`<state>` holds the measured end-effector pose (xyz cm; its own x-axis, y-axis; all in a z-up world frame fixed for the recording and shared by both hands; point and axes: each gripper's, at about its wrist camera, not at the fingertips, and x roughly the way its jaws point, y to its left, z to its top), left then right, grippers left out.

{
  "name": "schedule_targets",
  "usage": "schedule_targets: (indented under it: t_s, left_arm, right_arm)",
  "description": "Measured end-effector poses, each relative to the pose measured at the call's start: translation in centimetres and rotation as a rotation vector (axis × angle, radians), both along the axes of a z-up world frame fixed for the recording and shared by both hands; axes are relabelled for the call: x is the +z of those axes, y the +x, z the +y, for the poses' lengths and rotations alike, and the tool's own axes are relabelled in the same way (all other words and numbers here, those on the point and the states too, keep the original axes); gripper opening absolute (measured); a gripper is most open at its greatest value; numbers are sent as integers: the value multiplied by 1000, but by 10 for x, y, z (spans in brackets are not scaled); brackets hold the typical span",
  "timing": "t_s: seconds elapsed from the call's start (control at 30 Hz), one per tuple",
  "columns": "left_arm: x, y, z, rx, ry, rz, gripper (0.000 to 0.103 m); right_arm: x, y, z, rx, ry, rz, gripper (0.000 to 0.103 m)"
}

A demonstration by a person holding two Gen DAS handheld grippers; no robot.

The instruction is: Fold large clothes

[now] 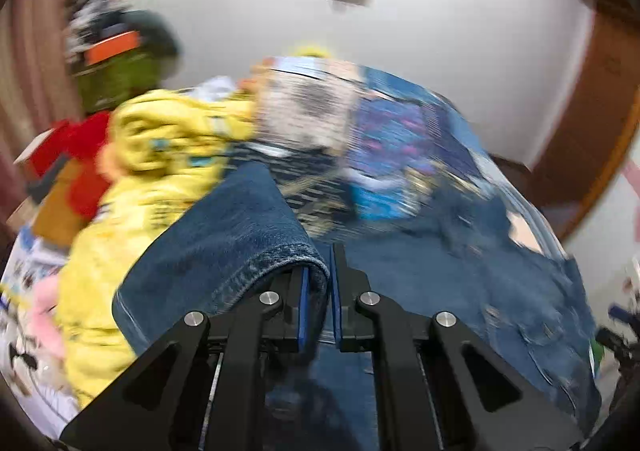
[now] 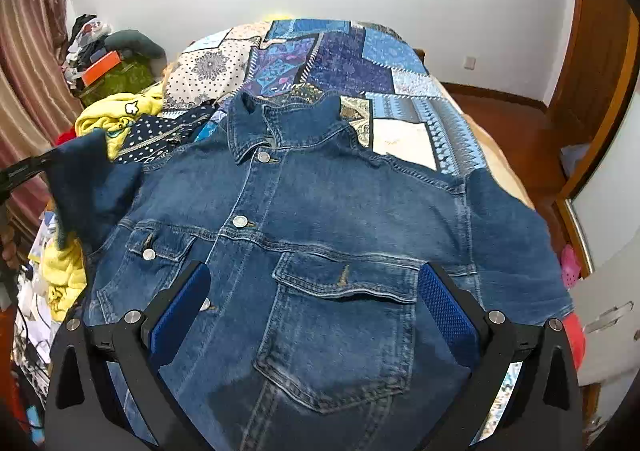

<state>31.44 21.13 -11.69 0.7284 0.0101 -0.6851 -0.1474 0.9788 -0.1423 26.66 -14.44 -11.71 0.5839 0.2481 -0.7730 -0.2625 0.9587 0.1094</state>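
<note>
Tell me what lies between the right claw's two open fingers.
In the right wrist view, the denim jacket, namely its chest pocket, lies between the right claw fingers.

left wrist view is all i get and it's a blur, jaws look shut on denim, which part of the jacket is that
Observer: The right wrist view shows the left gripper lifting a sleeve at the jacket's edge, raised off the bed.
Operator: is the rest of the jacket flat
Observer: Yes, the denim jacket lies front up on the patchwork bedspread, collar away from the camera.
Operator: what is the right one doing
Observer: The right gripper is open above the chest pockets, holding nothing.
Operator: buttoned?
Observer: The front looks closed, with metal buttons down the placket.
</note>
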Motion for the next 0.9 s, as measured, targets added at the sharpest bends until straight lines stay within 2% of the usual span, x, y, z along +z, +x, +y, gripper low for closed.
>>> schedule_targets:
  t_s: [0.1, 0.27, 0.4, 0.53, 0.57, 0.63, 0.67, 0.7, 0.83, 0.9]
  left_arm:
    - [-18, 12, -52, -112, 31, 51, 8]
    - [-62, 21, -110, -233, -35, 175, 8]
    - [-94, 21, -141, -245, -10, 266, 8]
    - [-105, 16, -146, -219, 0, 278, 9]
    - [-105, 15, -145, -218, -10, 283, 11]
    - [-101, 13, -138, -221, -69, 304, 27]
    - [-99, 9, -134, -219, -102, 305, 43]
    - [-93, 6, -126, -206, -130, 295, 56]
    - [-70, -14, -98, -142, -176, 228, 61]
    - [-63, -22, -75, -96, -210, 203, 71]
  right_arm:
    - [3, -6, -7, -3, 2, -14, 103]
    - [8, -15, -18, -3, 31, -26, 103]
    - [8, -21, -21, -4, 25, -34, 103]
    - [7, -24, -24, -5, 23, -39, 103]
    - [7, -24, -24, -6, 22, -39, 103]
    - [6, -23, -23, -9, 21, -36, 103]
    - [6, -23, -23, -10, 22, -34, 103]
    - [5, -23, -23, -14, 22, -33, 103]
    - [4, -20, -20, -18, 29, -27, 103]
    - [3, -19, -18, -17, 29, -23, 103]
